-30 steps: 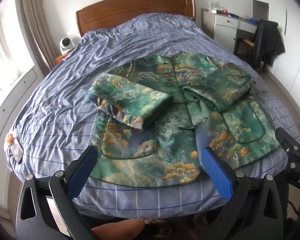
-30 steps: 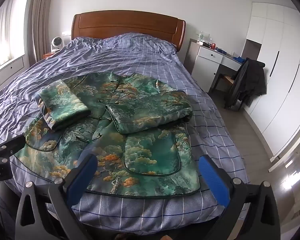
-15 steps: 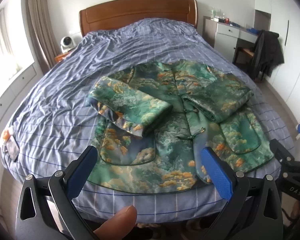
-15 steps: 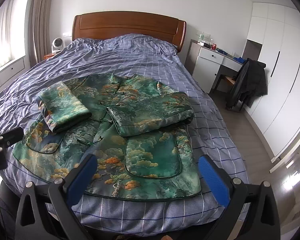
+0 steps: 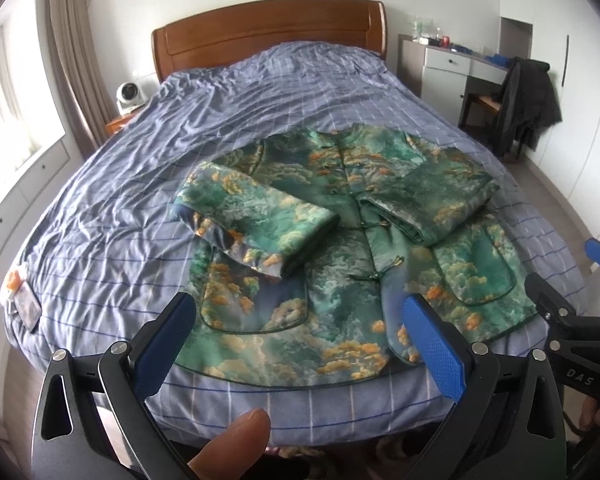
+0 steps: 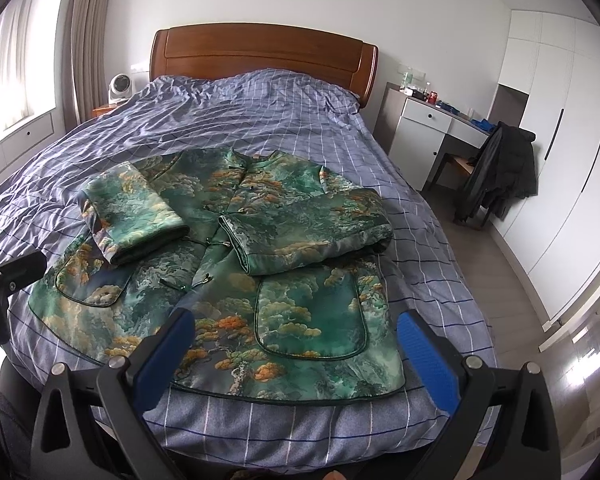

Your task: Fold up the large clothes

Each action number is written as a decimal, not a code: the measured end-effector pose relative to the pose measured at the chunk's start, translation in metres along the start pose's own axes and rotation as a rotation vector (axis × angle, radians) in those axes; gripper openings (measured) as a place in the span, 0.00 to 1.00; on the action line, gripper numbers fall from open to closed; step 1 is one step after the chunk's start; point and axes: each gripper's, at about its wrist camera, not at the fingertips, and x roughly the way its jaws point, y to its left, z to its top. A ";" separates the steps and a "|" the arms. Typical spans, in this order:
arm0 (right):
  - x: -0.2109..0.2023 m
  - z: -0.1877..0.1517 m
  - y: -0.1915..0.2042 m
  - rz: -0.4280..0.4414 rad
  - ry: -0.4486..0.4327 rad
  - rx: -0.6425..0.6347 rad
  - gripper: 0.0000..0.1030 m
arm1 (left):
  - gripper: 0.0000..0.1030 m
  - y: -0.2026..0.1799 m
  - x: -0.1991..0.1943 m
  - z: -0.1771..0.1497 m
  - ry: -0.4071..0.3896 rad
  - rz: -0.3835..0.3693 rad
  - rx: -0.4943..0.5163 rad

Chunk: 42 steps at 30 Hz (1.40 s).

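Observation:
A green jacket (image 5: 340,280) (image 6: 228,300) printed with clouds and orange trees lies front-up on the bed, hem toward me. Both sleeves are folded inward across its chest: the left sleeve (image 5: 256,216) (image 6: 134,212) and the right sleeve (image 5: 432,204) (image 6: 304,236). My left gripper (image 5: 296,336) hangs open above the bed's foot edge, over the hem's left half, holding nothing. My right gripper (image 6: 296,348) is open too, above the hem's right half and its pocket (image 6: 308,312). A fingertip (image 5: 236,448) shows below the left gripper.
The bed (image 6: 260,112) has a blue checked cover and a wooden headboard (image 6: 260,52). A white desk (image 6: 432,124) and a chair draped with a dark coat (image 6: 500,172) stand to the right. A small fan (image 5: 130,94) sits at the far left. A small patterned object (image 5: 24,304) lies near the bed's left edge.
Both grippers have pulled back and risen slightly from the foot of the bed, still open. The jacket has not moved. A fingertip has come into the left wrist view.

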 end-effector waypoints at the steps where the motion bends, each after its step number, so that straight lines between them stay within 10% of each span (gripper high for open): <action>1: 0.000 0.000 0.000 -0.002 -0.002 -0.001 1.00 | 1.00 0.000 0.000 0.000 0.001 0.001 0.000; 42: 0.000 -0.001 0.001 -0.012 -0.011 0.002 1.00 | 1.00 0.001 -0.001 0.000 -0.024 0.065 0.022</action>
